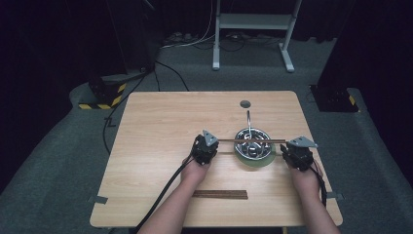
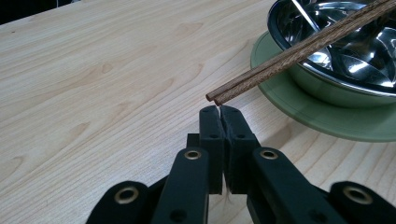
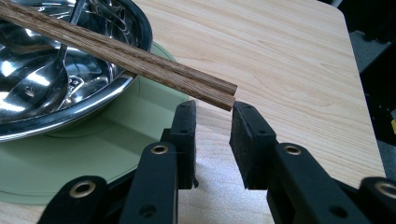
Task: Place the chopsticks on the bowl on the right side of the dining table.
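Observation:
A pair of brown wooden chopsticks (image 1: 251,141) lies side by side across the rim of a steel bowl (image 1: 251,148). The bowl stands on a green plate (image 1: 254,163), and a metal spoon (image 1: 249,122) rests in it. My left gripper (image 1: 213,143) is at the chopsticks' left ends. In the left gripper view it (image 2: 221,110) is shut on nothing, just under the chopstick (image 2: 299,49) tips. My right gripper (image 3: 214,112) is open just below the chopsticks' (image 3: 140,58) other ends, beside the bowl (image 3: 116,86) and plate (image 3: 116,140).
A second pair of chopsticks (image 1: 220,194) lies flat near the table's front edge, between the person's forearms. A round hole (image 1: 245,104) sits near the table's (image 1: 160,126) far edge. Cables trail from both grippers.

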Demonstrator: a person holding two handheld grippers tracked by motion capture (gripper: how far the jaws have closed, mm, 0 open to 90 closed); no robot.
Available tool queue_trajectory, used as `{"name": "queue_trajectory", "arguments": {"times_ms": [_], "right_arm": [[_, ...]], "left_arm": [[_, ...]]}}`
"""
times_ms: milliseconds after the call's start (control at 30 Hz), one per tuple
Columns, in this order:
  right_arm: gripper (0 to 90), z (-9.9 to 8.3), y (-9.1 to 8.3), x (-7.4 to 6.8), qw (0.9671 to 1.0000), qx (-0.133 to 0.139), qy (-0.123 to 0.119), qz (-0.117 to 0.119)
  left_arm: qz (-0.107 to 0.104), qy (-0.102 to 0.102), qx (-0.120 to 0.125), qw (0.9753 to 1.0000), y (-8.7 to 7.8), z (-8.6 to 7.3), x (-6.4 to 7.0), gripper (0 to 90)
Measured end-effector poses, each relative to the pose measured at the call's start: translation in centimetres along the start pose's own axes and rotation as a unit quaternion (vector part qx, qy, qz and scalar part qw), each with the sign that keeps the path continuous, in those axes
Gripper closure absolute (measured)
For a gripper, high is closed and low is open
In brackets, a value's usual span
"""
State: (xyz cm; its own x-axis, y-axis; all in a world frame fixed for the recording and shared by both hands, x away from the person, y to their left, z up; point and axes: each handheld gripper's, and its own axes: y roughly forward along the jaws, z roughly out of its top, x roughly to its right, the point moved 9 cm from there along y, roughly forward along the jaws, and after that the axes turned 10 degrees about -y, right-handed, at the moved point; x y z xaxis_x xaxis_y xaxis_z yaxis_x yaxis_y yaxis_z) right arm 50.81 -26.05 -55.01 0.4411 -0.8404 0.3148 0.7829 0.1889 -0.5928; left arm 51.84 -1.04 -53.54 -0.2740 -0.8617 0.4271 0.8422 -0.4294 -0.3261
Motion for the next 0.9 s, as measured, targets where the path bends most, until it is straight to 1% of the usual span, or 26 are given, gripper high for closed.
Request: {"name": "queue_trajectory", "arguments": {"times_ms": [33,67,133,167,233,300,333,400,433,467,533,567,600,633,667,700,733,767,800,833,867,900], "right_arm": [[70.4,-0.03,0.00,-0.05,1.0000,-0.002,0.002,0.002],[70.4,-0.01,0.05,0.04,1.0000,0.000,-0.002,-0.001],[70.4,-0.05,0.02,-0.07,1.0000,-0.002,0.002,0.002],[70.4,-0.04,0.03,-0.03,1.0000,-0.001,-0.001,0.002],[70.3,-0.04,0.02,-0.02,1.0000,-0.001,-0.001,0.001],[70.2,-0.05,0.01,-0.02,1.0000,-0.002,-0.001,0.001],[70.1,-0.07,-0.01,-0.07,1.0000,-0.003,0.002,0.001],[70.1,-0.08,-0.02,-0.07,1.0000,-0.003,0.001,0.001],[70.0,-0.07,-0.02,-0.05,1.0000,-0.003,0.000,0.001],[69.8,-0.07,-0.02,-0.04,1.0000,-0.003,-0.001,0.001],[69.4,-0.09,-0.04,-0.04,1.0000,-0.004,0.001,0.000],[69.3,-0.12,-0.06,-0.08,1.0000,-0.005,0.004,0.002],[69.4,-0.13,-0.06,-0.10,1.0000,-0.005,0.005,0.003],[69.8,-0.13,-0.08,-0.08,1.0000,-0.005,0.004,0.003],[69.9,-0.10,-0.09,-0.10,1.0000,-0.004,0.003,0.003],[70.0,-0.04,-0.08,-0.12,1.0000,-0.002,0.000,0.002],[70.1,0.01,-0.09,-0.17,1.0000,-0.002,0.000,0.003],[70.0,0.02,-0.09,-0.18,1.0000,-0.002,-0.001,0.003],[69.8,0.01,-0.08,-0.16,1.0000,-0.003,-0.001,0.001],[69.3,-0.04,-0.08,-0.08,1.0000,-0.004,0.001,-0.001],[68.7,-0.12,-0.08,-0.09,1.0000,-0.006,0.003,-0.001],[68.4,-0.20,-0.09,-0.05,1.0000,-0.008,0.004,-0.001]], "left_arm": [[0.002,0.006,-0.004,1.0000,-0.06,-0.04,-0.12,87.3],[0.001,0.015,-0.008,0.9999,-0.10,-0.04,-0.24,87.2],[-0.002,0.010,-0.003,0.9999,-0.03,0.04,-0.17,87.3],[-0.001,0.014,-0.006,0.9999,-0.09,0.02,-0.24,87.3],[0.000,0.009,-0.003,1.0000,-0.06,0.10,-0.20,87.3],[0.002,0.012,-0.004,0.9999,-0.08,0.07,-0.27,87.3],[0.002,0.005,-0.001,1.0000,-0.02,0.09,-0.21,87.2],[0.002,0.007,-0.004,1.0000,-0.03,0.02,-0.25,87.2],[0.001,0.003,-0.001,1.0000,0.02,0.03,-0.16,87.1],[0.001,0.012,-0.006,0.9999,-0.04,-0.02,-0.24,86.9],[0.003,0.018,-0.008,0.9998,-0.12,-0.10,-0.36,86.2],[0.004,0.009,-0.003,0.9999,-0.08,-0.06,-0.31,85.9],[0.005,0.013,-0.006,0.9999,-0.16,-0.09,-0.44,85.3],[0.006,0.021,-0.011,0.9997,-0.29,-0.14,-0.62,85.0],[0.004,-0.001,0.003,1.0000,-0.14,0.02,-0.39,84.8],[0.004,0.005,0.001,1.0000,-0.21,0.00,-0.50,84.5],[0.007,0.016,-0.005,0.9998,-0.37,-0.04,-0.74,84.4],[0.006,0.016,-0.004,0.9998,-0.43,-0.02,-0.79,84.2],[0.007,0.019,-0.007,0.9998,-0.58,-0.04,-0.93,84.1],[0.007,0.011,-0.002,0.9999,-0.59,0.04,-0.88,83.9],[0.008,0.018,-0.003,0.9998,-0.75,0.06,-1.04,83.7],[0.007,0.015,-0.001,0.9999,-0.91,0.13,-1.06,83.4]]}}
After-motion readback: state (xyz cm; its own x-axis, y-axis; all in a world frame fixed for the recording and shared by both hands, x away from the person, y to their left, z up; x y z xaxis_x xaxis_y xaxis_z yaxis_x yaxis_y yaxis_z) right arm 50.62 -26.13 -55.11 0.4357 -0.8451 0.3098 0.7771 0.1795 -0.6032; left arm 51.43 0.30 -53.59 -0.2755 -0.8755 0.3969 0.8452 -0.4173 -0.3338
